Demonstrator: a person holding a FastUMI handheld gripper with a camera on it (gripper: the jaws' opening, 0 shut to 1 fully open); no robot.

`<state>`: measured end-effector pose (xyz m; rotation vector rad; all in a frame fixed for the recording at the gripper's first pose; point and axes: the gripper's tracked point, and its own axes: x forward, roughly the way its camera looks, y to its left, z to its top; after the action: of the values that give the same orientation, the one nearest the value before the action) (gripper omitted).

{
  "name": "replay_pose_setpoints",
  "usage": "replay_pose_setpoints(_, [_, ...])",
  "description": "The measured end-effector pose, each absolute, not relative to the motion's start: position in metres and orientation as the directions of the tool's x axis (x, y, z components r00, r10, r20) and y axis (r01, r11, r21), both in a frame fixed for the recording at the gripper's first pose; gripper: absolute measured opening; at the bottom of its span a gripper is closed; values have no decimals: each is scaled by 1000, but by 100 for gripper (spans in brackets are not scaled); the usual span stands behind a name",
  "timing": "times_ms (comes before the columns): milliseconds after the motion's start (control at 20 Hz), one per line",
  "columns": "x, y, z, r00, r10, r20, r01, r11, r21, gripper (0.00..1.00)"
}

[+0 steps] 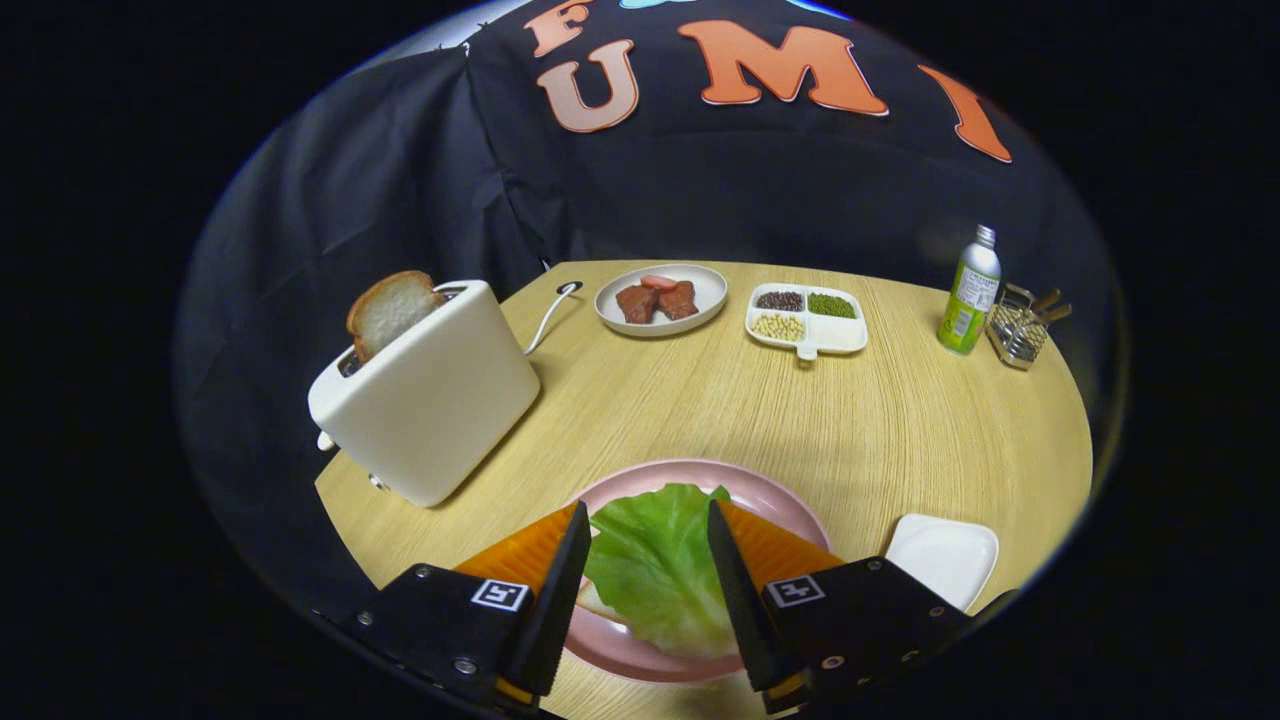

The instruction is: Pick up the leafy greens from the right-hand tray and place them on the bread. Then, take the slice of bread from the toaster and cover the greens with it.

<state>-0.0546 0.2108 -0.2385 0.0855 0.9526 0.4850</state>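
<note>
A green lettuce leaf [655,560] lies on a slice of bread [600,603] on the pink plate [770,500], directly below and between my fingers. My gripper [648,520] stands open above the leaf, with nothing pressed between its fingers. A white toaster [430,395] sits beyond the left finger at the table's left, with a slice of bread [392,308] sticking up out of its slot. An empty white tray [945,555] rests just right of the pink plate, beside the right finger.
At the far side of the wooden table [880,420] are a white plate with pieces of meat [660,298], a divided dish of beans [807,317], a green bottle [970,292] and a wire holder [1020,325]. The toaster's cord [548,315] runs back.
</note>
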Motion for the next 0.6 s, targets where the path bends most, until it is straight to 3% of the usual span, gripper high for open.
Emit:
replay_pose_setpoints(300, [-35, 253, -172, 488, 522, -699, -421, 843, 336, 85])
replay_pose_setpoints(600, [-26, 316, -124, 436, 617, -655, -508, 770, 386, 90])
